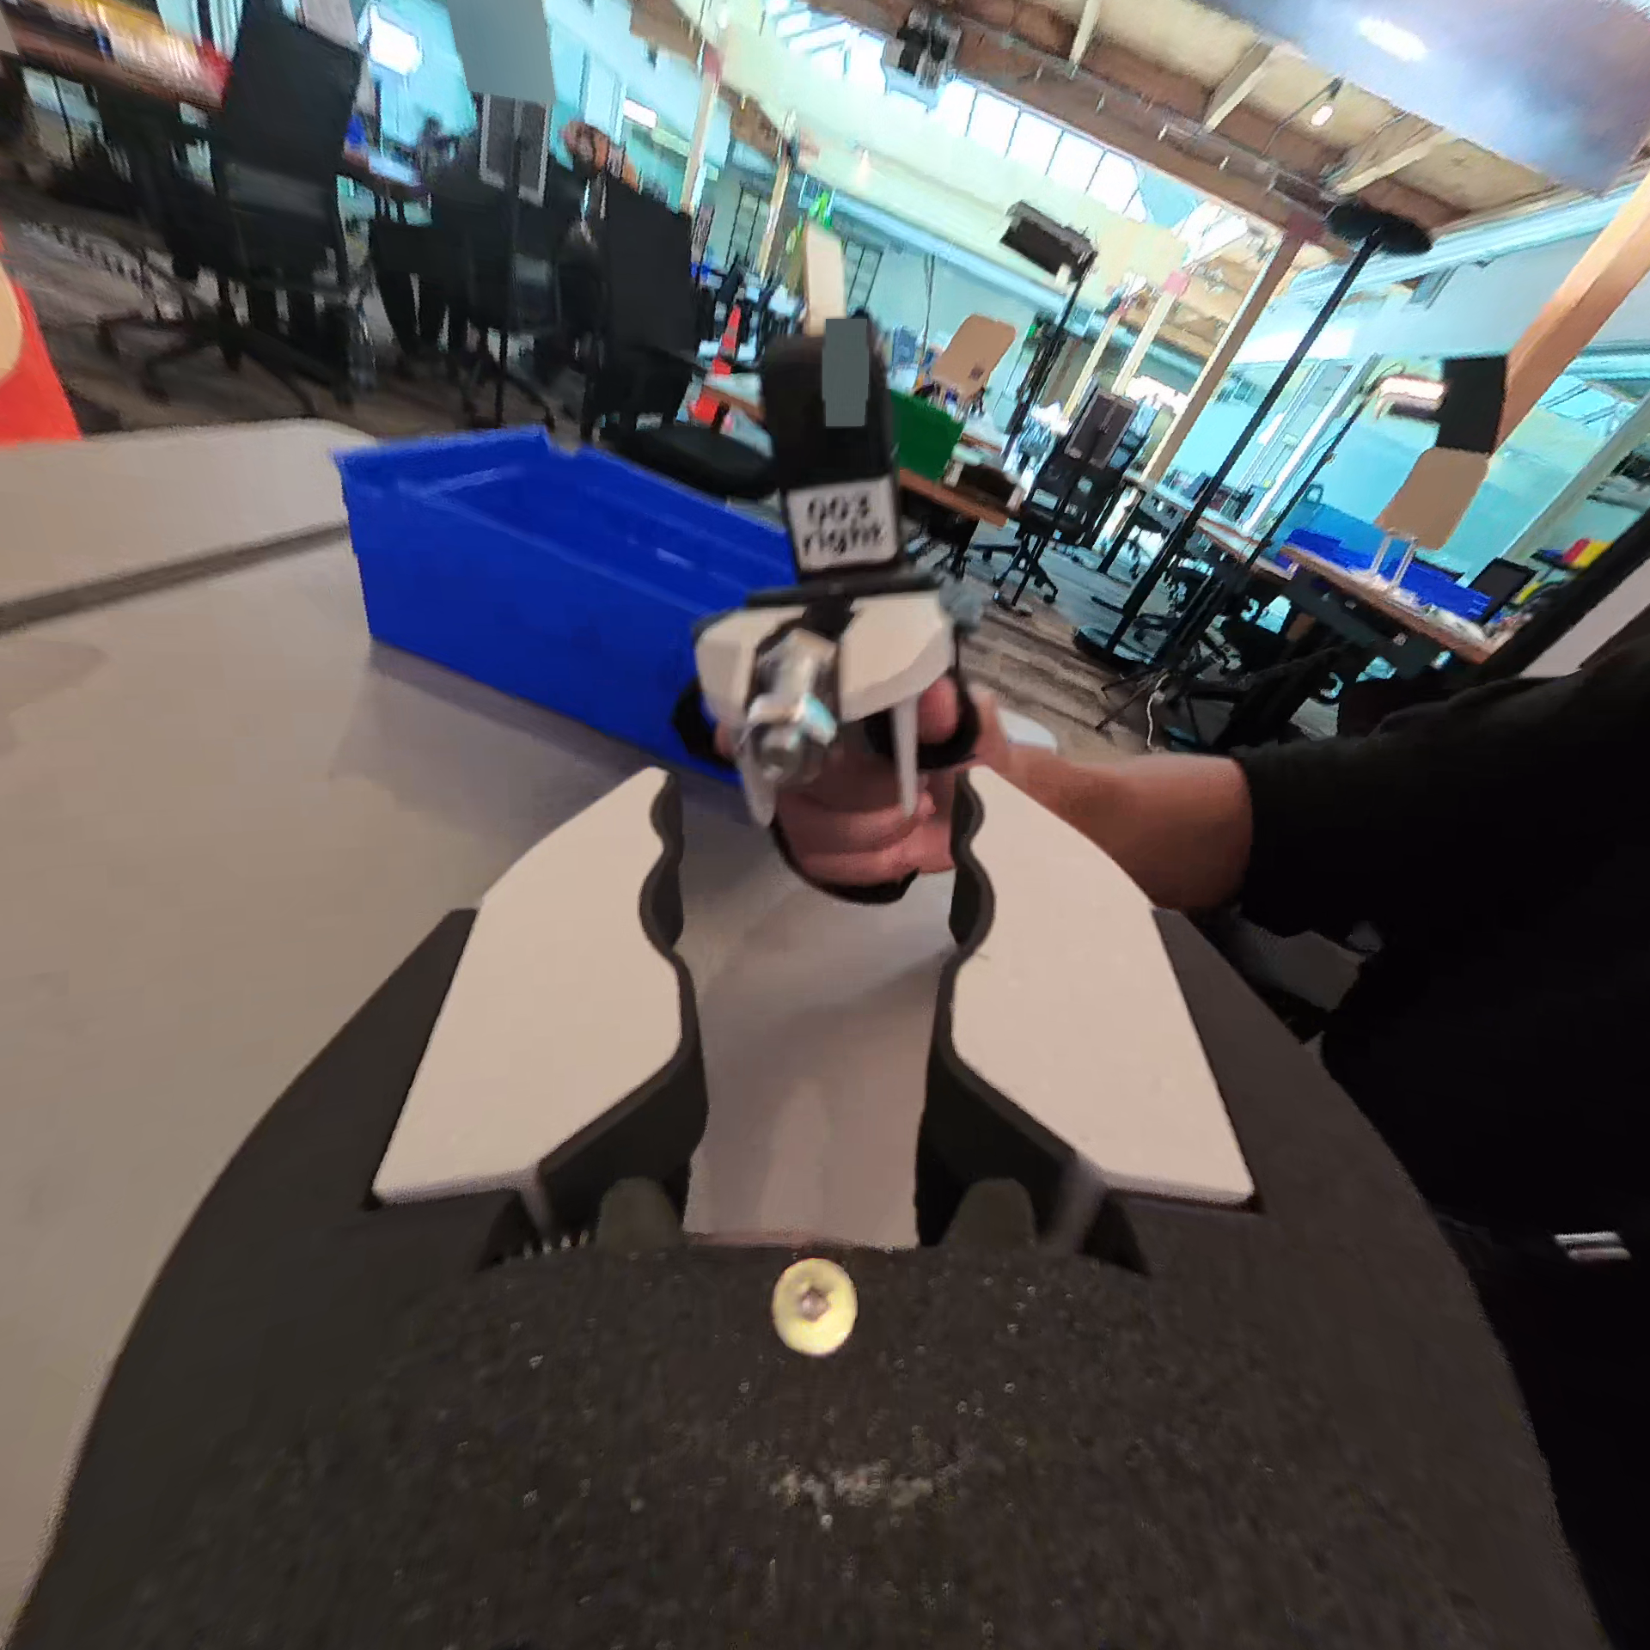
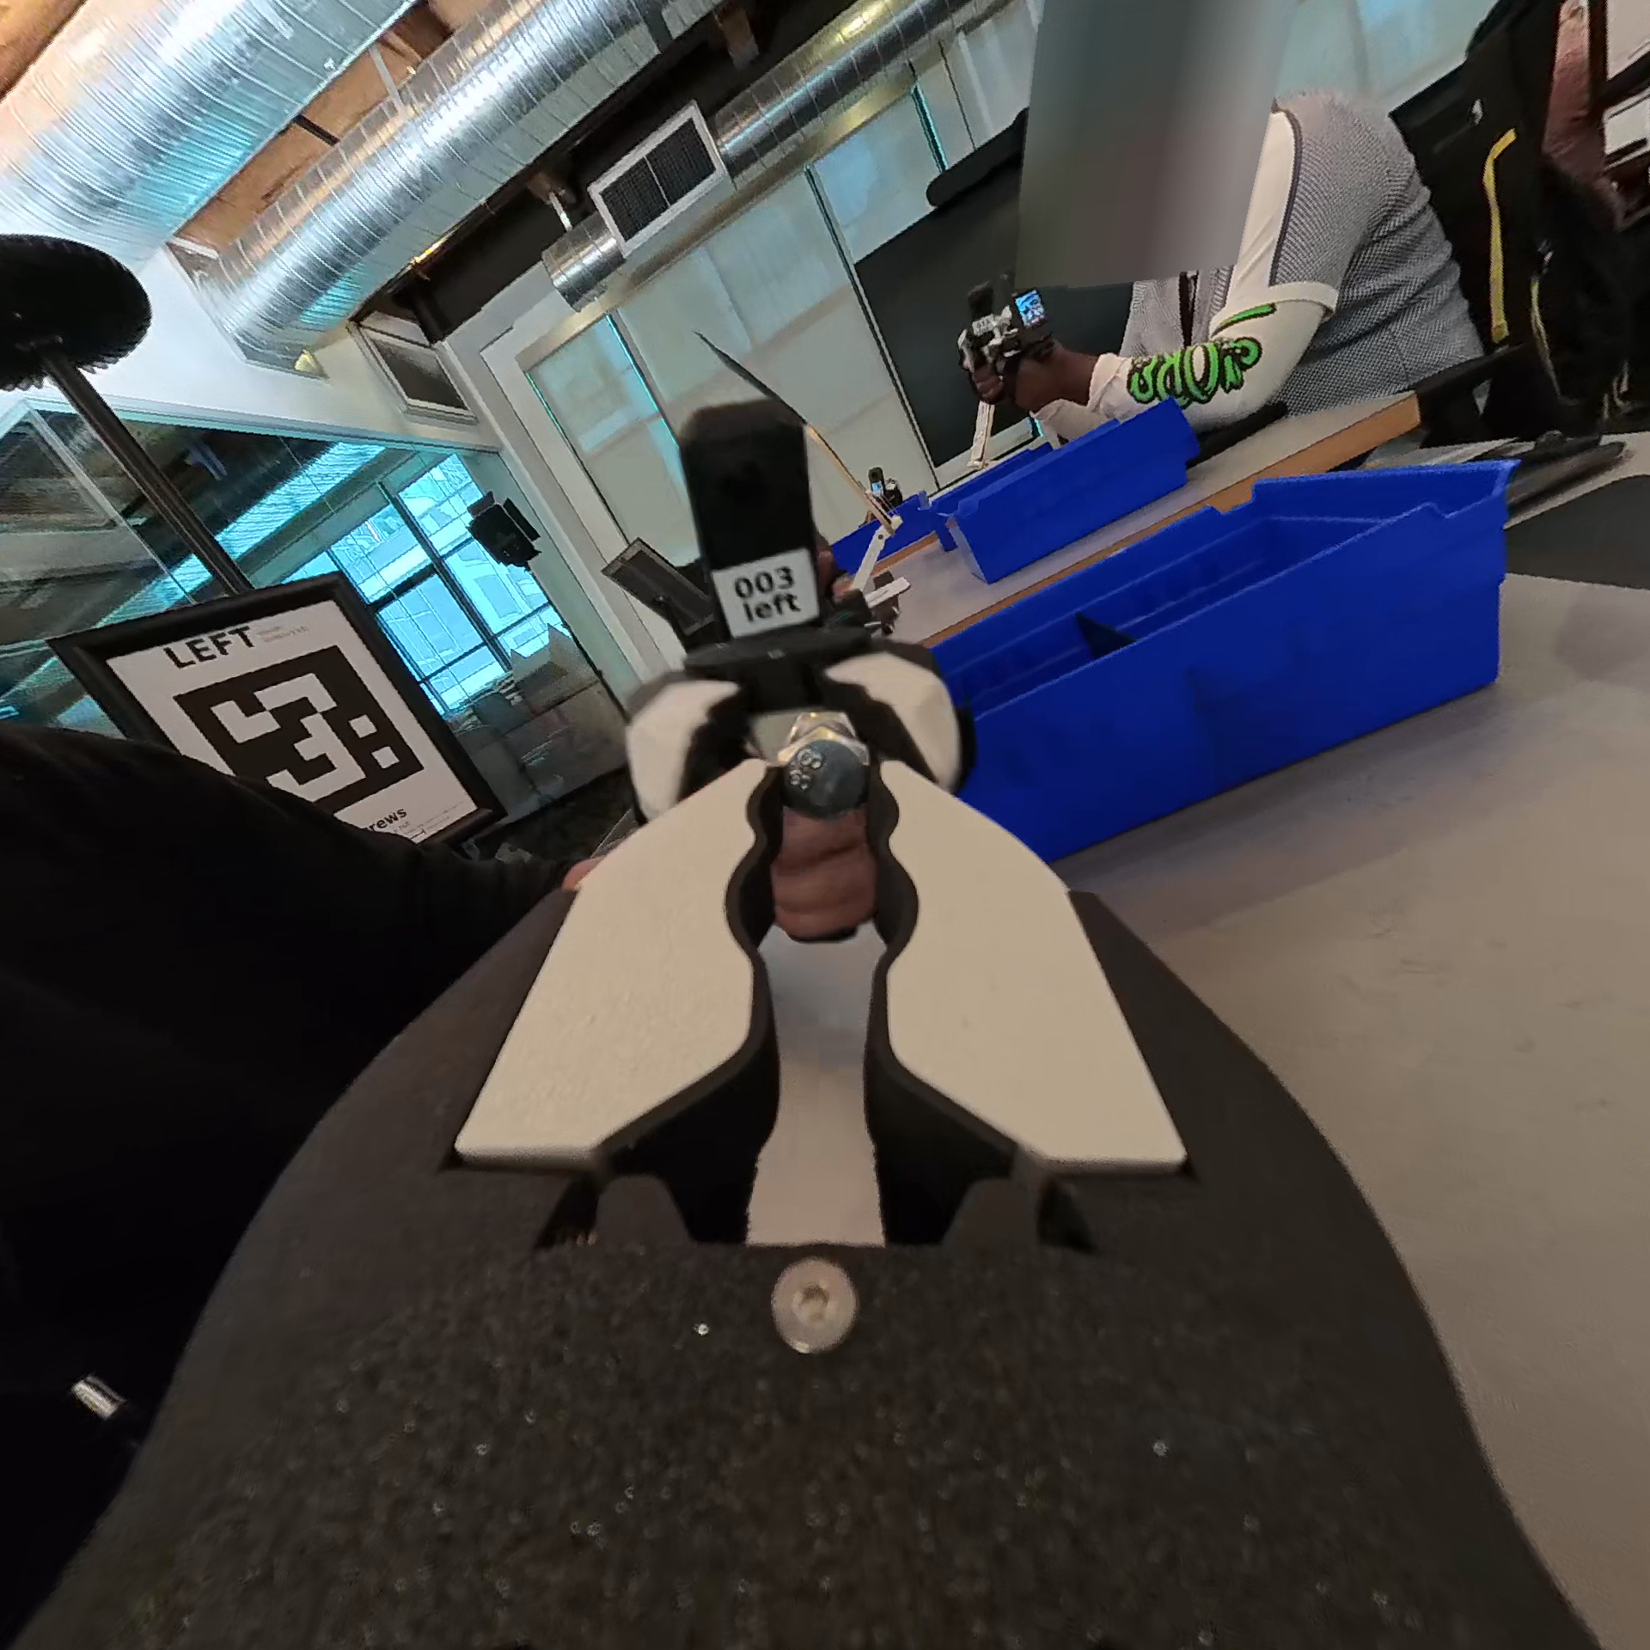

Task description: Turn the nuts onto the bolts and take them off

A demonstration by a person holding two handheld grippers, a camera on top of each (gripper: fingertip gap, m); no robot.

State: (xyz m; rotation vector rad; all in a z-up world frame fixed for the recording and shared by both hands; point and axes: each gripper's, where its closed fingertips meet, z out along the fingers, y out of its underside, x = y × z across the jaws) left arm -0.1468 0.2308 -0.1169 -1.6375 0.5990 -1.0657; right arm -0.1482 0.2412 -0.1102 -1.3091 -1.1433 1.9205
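Observation:
A silver bolt (image 2: 826,775) shows head-on in the right wrist view. My right gripper (image 2: 821,790) is shut on its hex head and holds it above the grey table (image 2: 1339,982). A nut (image 2: 817,725) sits on the shank just behind the head. In the left wrist view the right gripper (image 1: 804,661) points the bolt's threaded end with the nut (image 1: 795,723) towards me. My left gripper (image 1: 817,786) is open and empty, its fingertips just short of the bolt's end. It faces the right one, with its white fingers (image 2: 661,745) spread on either side of the bolt.
A blue divided bin (image 1: 554,571) stands on the table behind the grippers; it also shows in the right wrist view (image 2: 1250,661). More blue bins (image 2: 1071,500) and another person with a gripper are at the far table. A framed marker sign (image 2: 295,714) stands at left.

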